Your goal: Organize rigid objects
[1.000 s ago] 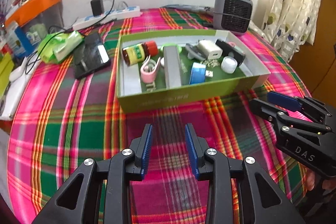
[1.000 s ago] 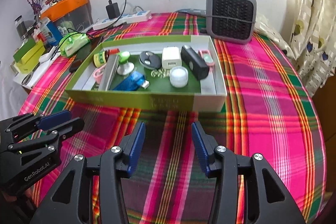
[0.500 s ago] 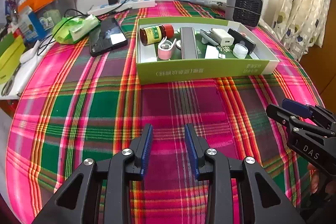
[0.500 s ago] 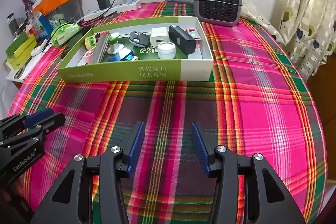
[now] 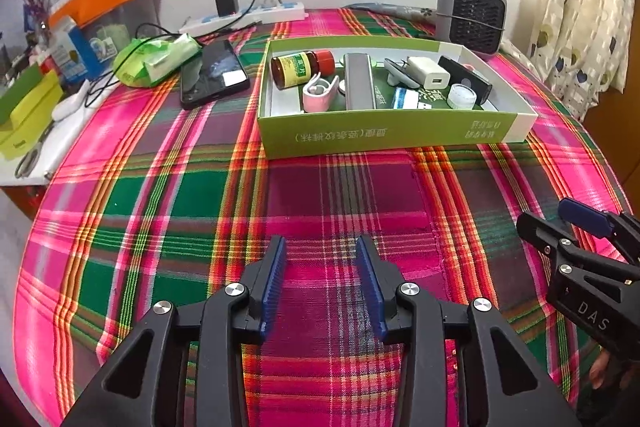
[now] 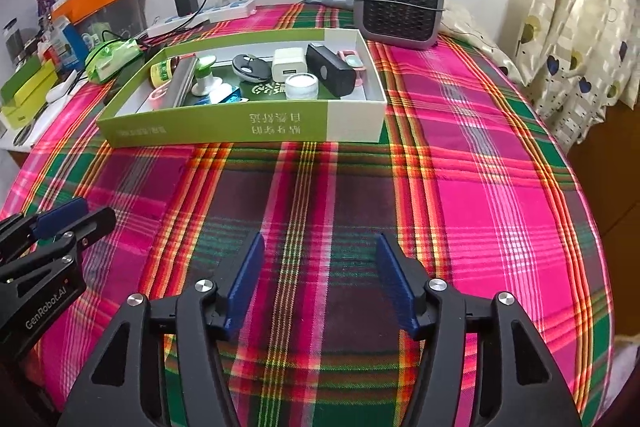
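A green-and-white cardboard box (image 5: 384,137) (image 6: 240,129) sits on the plaid cloth at the far middle. Inside lie a brown bottle with a red cap (image 5: 302,69), a pink clip (image 5: 320,93), a grey bar (image 5: 360,87), a white charger (image 5: 430,75) (image 6: 289,66), a black device (image 6: 330,69) and a small white jar (image 6: 302,85). My left gripper (image 5: 320,241) hangs open and empty over bare cloth, well short of the box. My right gripper (image 6: 320,238) is open wide, also empty and short of the box. Each shows in the other's view: right gripper (image 5: 546,217), left gripper (image 6: 94,211).
A black phone (image 5: 214,73) and a green packet (image 5: 156,61) lie left of the box. A power strip with a charger (image 5: 244,17) runs along the back wall. A grey heater (image 6: 400,5) stands behind the box. Boxes and scissors (image 5: 28,159) crowd the left edge; a curtain hangs right.
Both grippers have pulled back from the box toward the near edge of the table, then held. The right gripper's fingers have spread wider. The box's contents stayed put.
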`<state>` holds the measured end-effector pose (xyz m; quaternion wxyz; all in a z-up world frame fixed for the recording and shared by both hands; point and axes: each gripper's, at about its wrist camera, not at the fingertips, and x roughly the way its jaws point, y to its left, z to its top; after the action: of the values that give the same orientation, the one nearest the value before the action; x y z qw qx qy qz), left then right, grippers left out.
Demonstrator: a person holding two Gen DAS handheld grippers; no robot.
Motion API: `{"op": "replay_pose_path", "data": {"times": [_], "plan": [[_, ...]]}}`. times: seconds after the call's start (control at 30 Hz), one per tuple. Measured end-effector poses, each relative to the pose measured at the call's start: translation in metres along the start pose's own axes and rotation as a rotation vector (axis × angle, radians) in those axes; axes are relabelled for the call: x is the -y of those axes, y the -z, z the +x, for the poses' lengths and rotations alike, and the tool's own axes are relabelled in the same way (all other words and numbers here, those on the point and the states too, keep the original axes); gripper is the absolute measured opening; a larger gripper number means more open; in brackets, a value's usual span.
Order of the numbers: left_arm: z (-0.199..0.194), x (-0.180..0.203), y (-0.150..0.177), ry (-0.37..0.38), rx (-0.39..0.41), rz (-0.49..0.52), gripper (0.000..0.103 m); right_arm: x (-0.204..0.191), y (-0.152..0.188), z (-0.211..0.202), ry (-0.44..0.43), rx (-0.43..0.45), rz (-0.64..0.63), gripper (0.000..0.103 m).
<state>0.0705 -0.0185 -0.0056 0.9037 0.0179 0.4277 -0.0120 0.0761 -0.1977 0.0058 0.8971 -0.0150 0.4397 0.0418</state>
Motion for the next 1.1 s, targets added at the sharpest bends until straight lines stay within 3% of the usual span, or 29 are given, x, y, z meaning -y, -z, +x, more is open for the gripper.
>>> {"op": "replay_pose_path", "data": {"times": [1.1], "plan": [[-0.0002, 0.0009, 0.0005, -0.005, 0.01, -0.01, 0.036, 0.0008, 0.0002, 0.0003, 0.002, 0.0, -0.002, 0.06]]}}
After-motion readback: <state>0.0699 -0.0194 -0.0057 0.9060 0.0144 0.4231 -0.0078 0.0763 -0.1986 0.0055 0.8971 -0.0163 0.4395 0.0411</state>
